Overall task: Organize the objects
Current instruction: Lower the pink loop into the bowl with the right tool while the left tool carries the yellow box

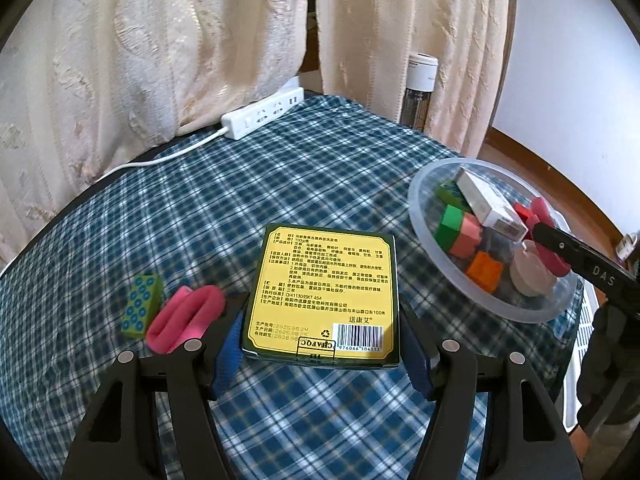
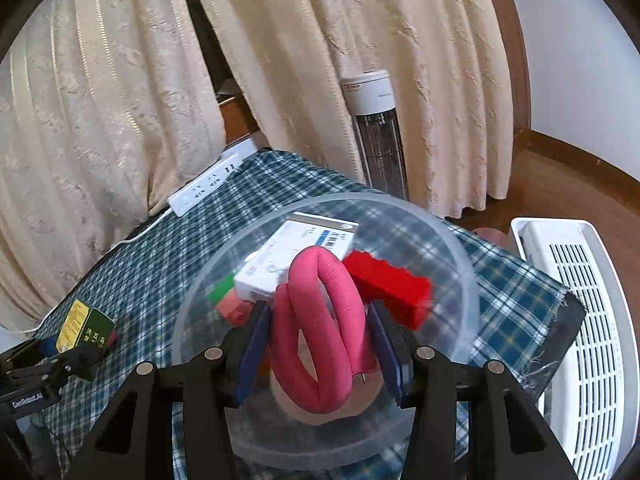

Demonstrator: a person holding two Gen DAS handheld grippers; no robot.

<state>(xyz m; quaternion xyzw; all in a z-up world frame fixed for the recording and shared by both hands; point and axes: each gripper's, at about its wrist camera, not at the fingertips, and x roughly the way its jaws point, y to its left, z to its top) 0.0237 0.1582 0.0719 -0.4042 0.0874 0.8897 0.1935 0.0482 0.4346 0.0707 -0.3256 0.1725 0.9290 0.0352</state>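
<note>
My left gripper [image 1: 322,344] is shut on a green and yellow box [image 1: 326,292], held over the checked tablecloth [image 1: 280,168]. A second pink foam roller [image 1: 186,316] and a green studded block [image 1: 142,306] lie left of it. My right gripper [image 2: 320,344] is over the clear plastic bowl [image 2: 460,264], with a pink foam roller [image 2: 320,320] between its blue pads; the jaws look slightly apart from it. The bowl [image 1: 424,216] holds a white carton [image 1: 488,204], a red brick [image 2: 390,288], and green, pink and orange blocks.
A white power strip [image 1: 262,114] with its cord lies at the table's far edge by the cream curtains [image 1: 160,40]. A tower heater [image 2: 378,136] stands behind the table. A white slatted appliance [image 2: 580,320] stands to the right on the wooden floor.
</note>
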